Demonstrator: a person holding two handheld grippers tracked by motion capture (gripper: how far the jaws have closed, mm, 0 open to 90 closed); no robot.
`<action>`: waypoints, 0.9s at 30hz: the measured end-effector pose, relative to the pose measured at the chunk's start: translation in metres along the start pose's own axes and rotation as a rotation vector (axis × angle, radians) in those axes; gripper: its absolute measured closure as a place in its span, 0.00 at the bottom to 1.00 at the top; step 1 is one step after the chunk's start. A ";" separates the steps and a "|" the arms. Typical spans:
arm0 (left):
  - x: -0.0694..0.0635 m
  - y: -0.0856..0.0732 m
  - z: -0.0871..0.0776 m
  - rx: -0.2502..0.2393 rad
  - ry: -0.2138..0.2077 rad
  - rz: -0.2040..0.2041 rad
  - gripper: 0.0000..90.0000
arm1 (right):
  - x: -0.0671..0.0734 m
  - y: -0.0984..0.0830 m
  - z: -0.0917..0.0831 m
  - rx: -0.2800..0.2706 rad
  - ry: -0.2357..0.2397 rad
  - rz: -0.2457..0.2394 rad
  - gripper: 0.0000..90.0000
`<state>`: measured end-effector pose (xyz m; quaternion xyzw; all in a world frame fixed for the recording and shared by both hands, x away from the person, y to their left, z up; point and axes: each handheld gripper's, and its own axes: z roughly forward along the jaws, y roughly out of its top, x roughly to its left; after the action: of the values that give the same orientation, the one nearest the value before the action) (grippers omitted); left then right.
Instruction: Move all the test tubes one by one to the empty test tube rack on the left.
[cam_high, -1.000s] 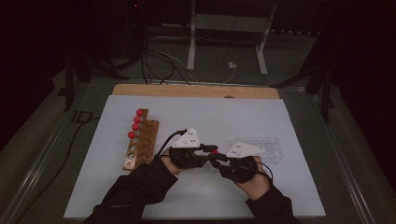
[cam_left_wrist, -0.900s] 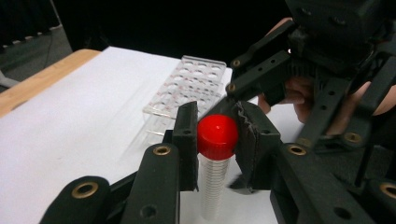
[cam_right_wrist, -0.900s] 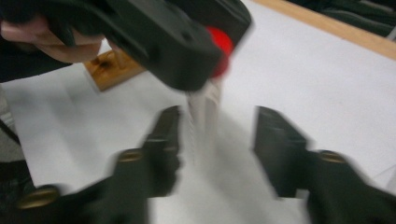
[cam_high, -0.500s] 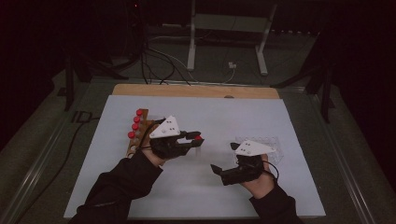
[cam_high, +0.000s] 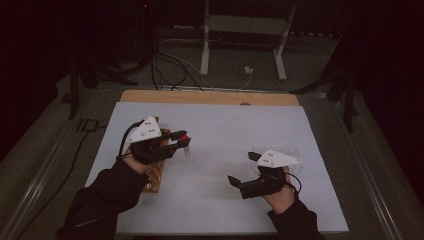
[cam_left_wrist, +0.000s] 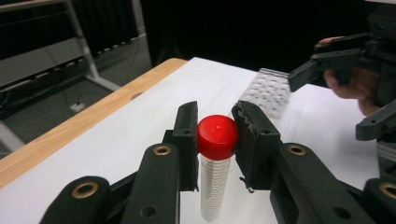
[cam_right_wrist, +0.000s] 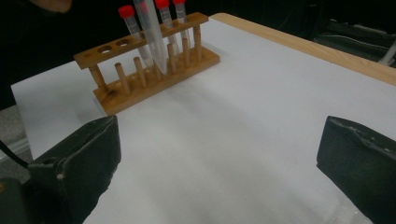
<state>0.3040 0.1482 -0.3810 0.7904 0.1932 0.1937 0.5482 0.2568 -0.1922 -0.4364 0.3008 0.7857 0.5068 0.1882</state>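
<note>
My left gripper (cam_high: 181, 139) is shut on the red cap of a clear plastic tube (cam_left_wrist: 216, 136). It holds the tube upright above the white sheet, to the right of the wooden rack (cam_high: 154, 176). In the right gripper view the held tube (cam_right_wrist: 152, 35) hangs in front of the rack (cam_right_wrist: 149, 65), which has red-capped tubes (cam_right_wrist: 162, 5) in its far holes and two free holes at the near end. My right gripper (cam_high: 244, 169) is wide open with nothing between its jaws, to the right of centre; the sheet lies between its pads (cam_right_wrist: 88, 154).
A clear plastic well tray (cam_high: 295, 151) lies on the white sheet (cam_high: 225, 125) just behind my right hand; its near corner (cam_left_wrist: 268, 88) is seen in the left gripper view. A wooden table edge (cam_high: 210, 97) runs along the back. Cables and a metal stand lie beyond.
The grippers were together at the middle a second ago. The left one has carried the red-capped tube left toward the rack; the right one has opened and drawn back to the right.
</note>
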 end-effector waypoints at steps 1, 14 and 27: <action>0.002 -0.001 -0.004 0.001 0.008 -0.002 0.80 | 0.000 0.000 0.000 0.002 0.000 -0.001 0.00; 0.020 -0.013 -0.046 0.018 0.118 -0.021 0.80 | 0.001 0.000 0.001 0.003 -0.002 -0.013 0.00; 0.032 -0.029 -0.079 0.034 0.209 -0.045 0.80 | 0.001 0.000 0.000 0.001 0.002 -0.007 0.00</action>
<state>0.2872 0.2368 -0.3794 0.7704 0.2702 0.2596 0.5159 0.2565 -0.1915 -0.4364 0.2976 0.7871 0.5061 0.1890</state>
